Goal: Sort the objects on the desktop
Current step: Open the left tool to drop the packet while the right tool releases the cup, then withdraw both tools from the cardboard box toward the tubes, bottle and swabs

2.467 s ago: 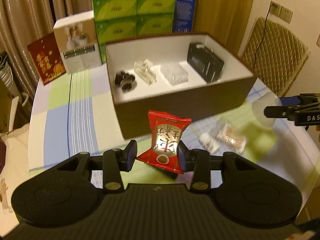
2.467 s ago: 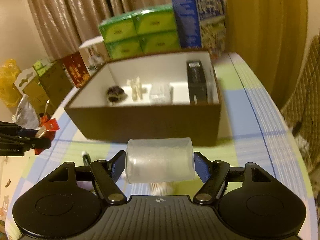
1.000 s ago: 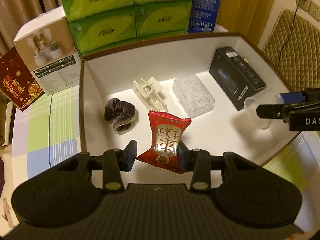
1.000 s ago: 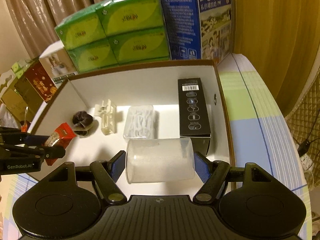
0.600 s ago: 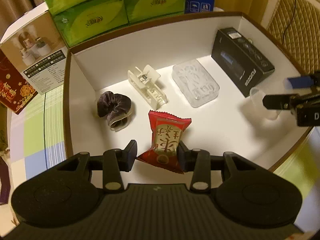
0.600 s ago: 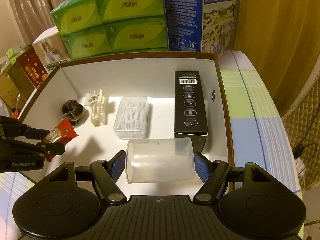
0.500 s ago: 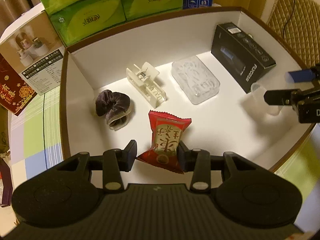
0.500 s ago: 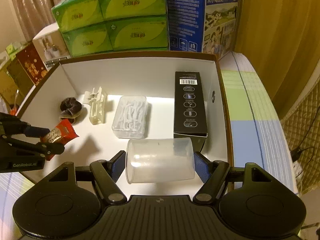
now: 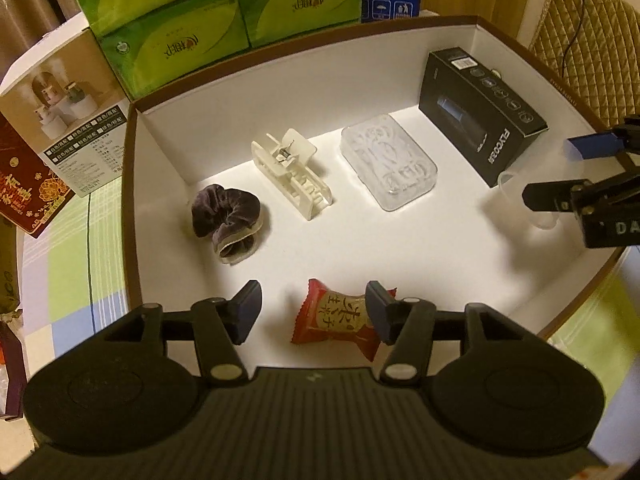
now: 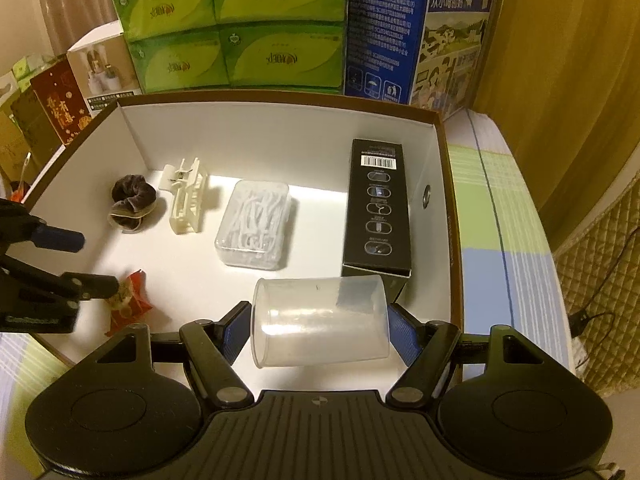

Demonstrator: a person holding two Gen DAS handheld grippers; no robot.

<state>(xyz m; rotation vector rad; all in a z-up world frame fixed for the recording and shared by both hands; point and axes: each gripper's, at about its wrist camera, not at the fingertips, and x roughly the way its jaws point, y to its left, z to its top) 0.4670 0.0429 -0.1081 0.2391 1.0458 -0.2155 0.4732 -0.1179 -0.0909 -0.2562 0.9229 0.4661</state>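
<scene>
red snack packet [image 9: 344, 320]: on white floor of brown box [image 9: 132, 208], near front wall | left gripper [image 9: 314, 312]: jaws opening, packet between, pads clear | right gripper [image 10: 320, 330]: jaws clamped on clear cup [image 10: 320, 320], over box | neighbours: scrunchie [image 9: 226, 222], hair clip [image 9: 292, 178]

Red candy packet [image 9: 344, 318] flat in box [image 9: 132, 216], clear cup [image 10: 320, 322] sideways above

Checked tablecloth table [image 10: 500, 216], brown box [image 10: 450, 200], green tissue packs [image 10: 240, 24], blue carton [image 10: 420, 20]

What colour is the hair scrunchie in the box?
Dark purplish-brown scrunchie, clearest in the left wrist view.
</scene>
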